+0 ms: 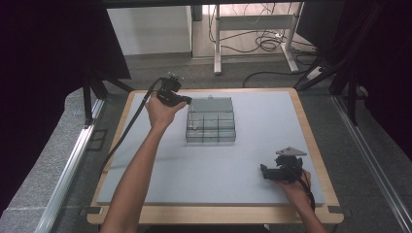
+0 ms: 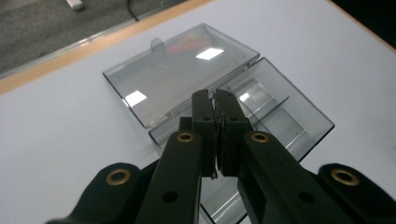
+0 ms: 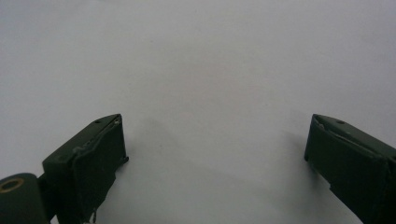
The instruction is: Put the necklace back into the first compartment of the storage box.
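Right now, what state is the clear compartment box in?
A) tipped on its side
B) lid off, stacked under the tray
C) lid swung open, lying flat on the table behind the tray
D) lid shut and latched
C: the lid lies flat on the table, hinged to the divided tray, with the left tongs shut above it.

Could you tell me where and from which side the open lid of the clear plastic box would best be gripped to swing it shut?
Probably by the small tab on the free far edge of the lid, coming from the table's far side. The lid lies flat, hinged to the tray, so its other edges offer little to pinch. The left gripper, jaws shut, is nearest.
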The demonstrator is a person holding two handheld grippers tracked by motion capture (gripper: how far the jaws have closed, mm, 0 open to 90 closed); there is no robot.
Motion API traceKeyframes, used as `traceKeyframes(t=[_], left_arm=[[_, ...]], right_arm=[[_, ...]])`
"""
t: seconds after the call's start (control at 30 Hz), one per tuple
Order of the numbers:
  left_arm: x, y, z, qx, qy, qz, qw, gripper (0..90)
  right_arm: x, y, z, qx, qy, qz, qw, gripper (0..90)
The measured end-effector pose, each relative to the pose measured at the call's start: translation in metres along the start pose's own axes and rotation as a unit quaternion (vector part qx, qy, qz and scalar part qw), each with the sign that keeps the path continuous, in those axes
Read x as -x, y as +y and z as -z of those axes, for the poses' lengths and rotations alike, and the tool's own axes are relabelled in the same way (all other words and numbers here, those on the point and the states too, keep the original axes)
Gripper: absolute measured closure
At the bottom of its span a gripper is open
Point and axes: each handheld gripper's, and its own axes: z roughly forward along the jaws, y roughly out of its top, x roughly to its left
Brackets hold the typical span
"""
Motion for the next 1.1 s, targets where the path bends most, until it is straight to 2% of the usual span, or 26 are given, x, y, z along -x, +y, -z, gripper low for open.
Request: traceKeyframes(t=[0.3,0.67,1.1], left_arm=[[-0.002,-0.021,-0.032,-0.024,-0.006,0.005,0.9997,88.5],[-0.003,-0.040,-0.065,-0.054,-0.005,0.012,0.9985,88.3],[0.000,-0.049,-0.082,-0.072,0.007,0.006,0.9974,87.3]], right_arm=[[0.000,0.000,0.000,0.000,0.000,0.001,1.0000,5.0],[0.000,0.000,0.000,0.000,0.000,0.001,1.0000,4.9],[0.000,0.000,0.000,0.000,0.000,0.001,1.0000,4.9]])
